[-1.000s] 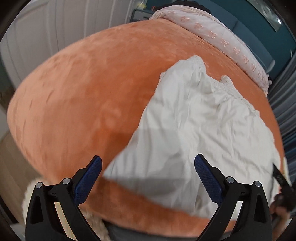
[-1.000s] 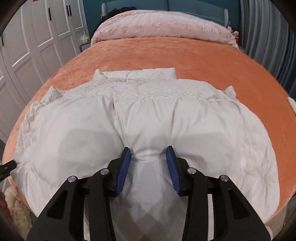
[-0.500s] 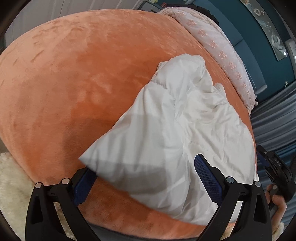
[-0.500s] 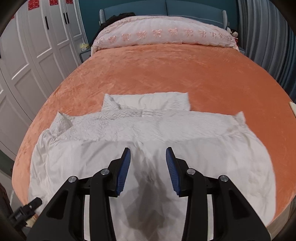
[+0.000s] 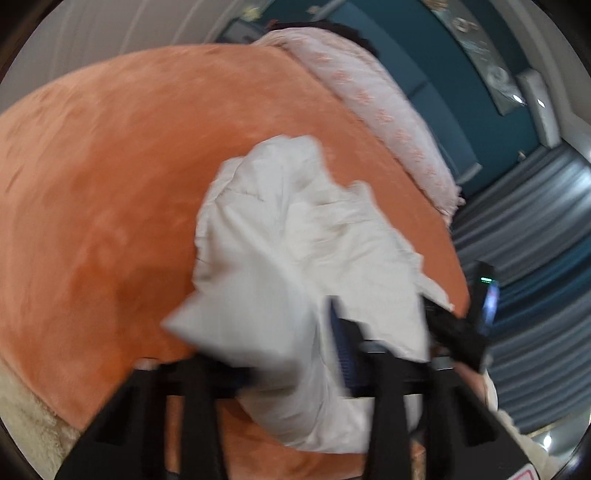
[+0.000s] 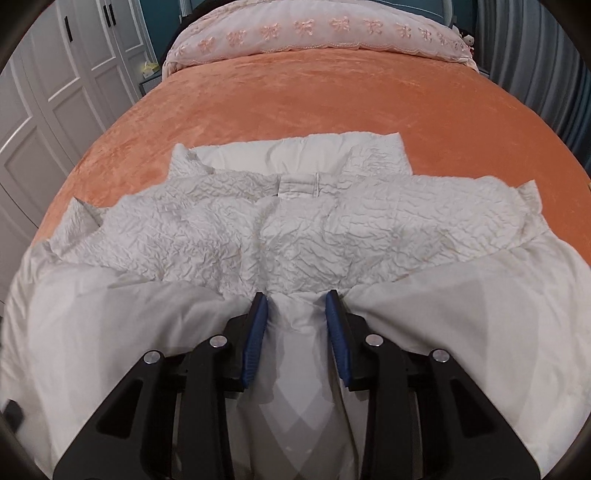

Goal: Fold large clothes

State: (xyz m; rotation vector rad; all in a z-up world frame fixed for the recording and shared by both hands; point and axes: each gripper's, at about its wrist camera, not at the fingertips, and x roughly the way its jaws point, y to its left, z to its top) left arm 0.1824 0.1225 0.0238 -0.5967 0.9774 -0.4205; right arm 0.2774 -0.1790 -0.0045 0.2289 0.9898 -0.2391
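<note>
- Left wrist view: the frame is heavily motion-blurred. The white garment (image 5: 295,251) lies on the orange bedspread (image 5: 110,166), bunched toward the near edge of the bed.
- The left tongs (image 5: 295,354) are at the garment's near hem. White fabric passes between the two black arms and hangs down past them; one blue pad (image 5: 341,350) shows on the right side, the other is hidden by cloth. With the blur I cannot tell whether they pinch the cloth or merely straddle it.
- At the right edge of this view, the dark body of the other tool (image 5: 461,332) sits at the garment's far hem.
- A pale pink patterned pillow (image 5: 376,99) runs along the head of the bed, beneath a teal wall (image 5: 461,74); grey curtains (image 5: 524,258) hang on the right.
- Right wrist view: this picture is sharp. The garment (image 6: 221,236) is spread wide across the near half of the bedspread (image 6: 332,96), collar pointing to the head of the bed, crinkled lining showing above a smoother folded-up band nearest the camera.
- The right tongs (image 6: 297,299) are partly closed, with a gathered ridge of the garment's near fold held between the blue pads (image 6: 255,336), both touching cloth.
- White wardrobe doors (image 6: 55,92) stand at the left; the pillow (image 6: 317,33) lies across the head of the bed.
</note>
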